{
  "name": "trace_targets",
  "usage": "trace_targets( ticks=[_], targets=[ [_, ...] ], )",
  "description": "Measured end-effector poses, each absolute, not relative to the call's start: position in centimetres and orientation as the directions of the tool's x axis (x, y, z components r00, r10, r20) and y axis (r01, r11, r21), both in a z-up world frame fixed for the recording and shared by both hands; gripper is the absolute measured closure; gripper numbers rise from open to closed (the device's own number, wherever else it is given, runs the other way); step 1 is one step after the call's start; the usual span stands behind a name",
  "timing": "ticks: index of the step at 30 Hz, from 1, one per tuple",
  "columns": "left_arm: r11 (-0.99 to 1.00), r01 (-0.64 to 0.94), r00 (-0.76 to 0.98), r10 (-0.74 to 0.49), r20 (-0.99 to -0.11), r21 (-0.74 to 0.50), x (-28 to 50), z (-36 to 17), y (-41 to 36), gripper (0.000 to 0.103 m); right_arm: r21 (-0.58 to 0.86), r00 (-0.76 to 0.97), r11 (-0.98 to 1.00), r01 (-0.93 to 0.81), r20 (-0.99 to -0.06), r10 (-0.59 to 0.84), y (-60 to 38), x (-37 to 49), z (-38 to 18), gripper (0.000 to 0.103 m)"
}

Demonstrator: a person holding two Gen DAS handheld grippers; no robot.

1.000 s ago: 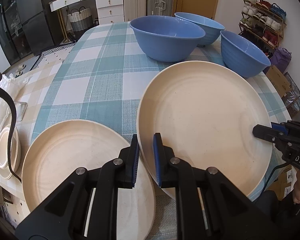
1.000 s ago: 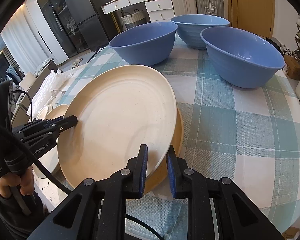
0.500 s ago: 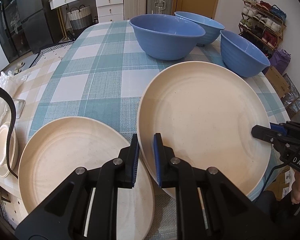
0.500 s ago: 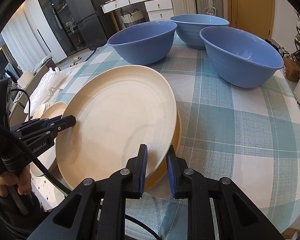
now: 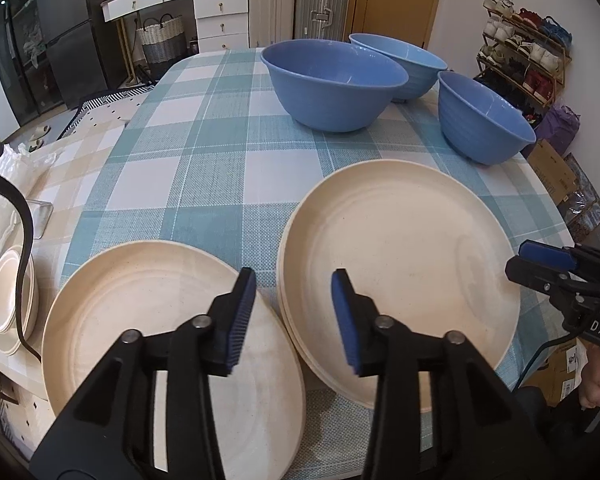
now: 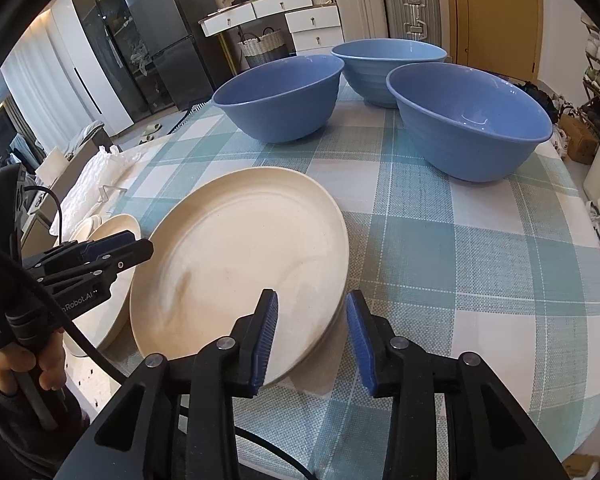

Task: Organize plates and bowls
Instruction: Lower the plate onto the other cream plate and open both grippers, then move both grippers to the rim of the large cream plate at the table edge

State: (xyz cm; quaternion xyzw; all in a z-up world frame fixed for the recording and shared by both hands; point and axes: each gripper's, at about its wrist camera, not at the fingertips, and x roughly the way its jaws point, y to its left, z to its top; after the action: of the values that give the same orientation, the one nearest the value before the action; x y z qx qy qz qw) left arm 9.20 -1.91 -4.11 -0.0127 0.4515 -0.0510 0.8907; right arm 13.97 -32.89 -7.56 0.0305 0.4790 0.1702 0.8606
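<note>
A cream plate lies flat on top of another one, a short stack near the table's front edge, also seen as the plate stack in the right wrist view. My left gripper is opening, the stack's left rim between its jaws, pads off it. My right gripper is opening too, the stack's right rim between its jaws, untouched. A separate cream plate sits to the left. Three blue bowls stand at the back of the checked table.
Small cream dishes are stacked on a lower surface off the table's left edge, beside a black cable. A hand holds the left gripper's handle. A shoe rack and cardboard boxes stand past the right edge.
Both grippers were shut on opposite rims of the top plate, which hung tilted. Their jaws have parted and the plate now rests flat on the plate beneath.
</note>
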Motion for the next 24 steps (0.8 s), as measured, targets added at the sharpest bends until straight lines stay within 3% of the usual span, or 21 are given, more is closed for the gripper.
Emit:
trace_targets(
  ticks=[4,8,14,24],
  targets=[
    [0.996,0.059,0.599,-0.087,-0.796,-0.065,9.0,-3.6,-1.6,0.039,0.231,0.487,0.933,-0.274,-0.804,0.342,-33.0,13.8,-7.3,0.052],
    [0.995,0.054,0.611,-0.097,-0.786,-0.081,8.7,-3.0,-1.1,0.030,0.256,0.489,0.921,-0.293,-0.787,0.375,-33.0,13.6,-6.9,0.039],
    [0.995,0.045,0.620,-0.099,-0.779,-0.091,8.3,-2.2,-0.6,0.028,0.259,0.508,0.907,-0.332,-0.761,0.403,-32.4,13.0,-6.0,0.022],
    [0.996,0.021,0.622,-0.077,-0.779,-0.082,7.6,-1.6,0.7,0.024,0.271,0.497,0.883,-0.384,-0.744,0.445,-31.3,12.0,-5.0,0.017]
  ],
)
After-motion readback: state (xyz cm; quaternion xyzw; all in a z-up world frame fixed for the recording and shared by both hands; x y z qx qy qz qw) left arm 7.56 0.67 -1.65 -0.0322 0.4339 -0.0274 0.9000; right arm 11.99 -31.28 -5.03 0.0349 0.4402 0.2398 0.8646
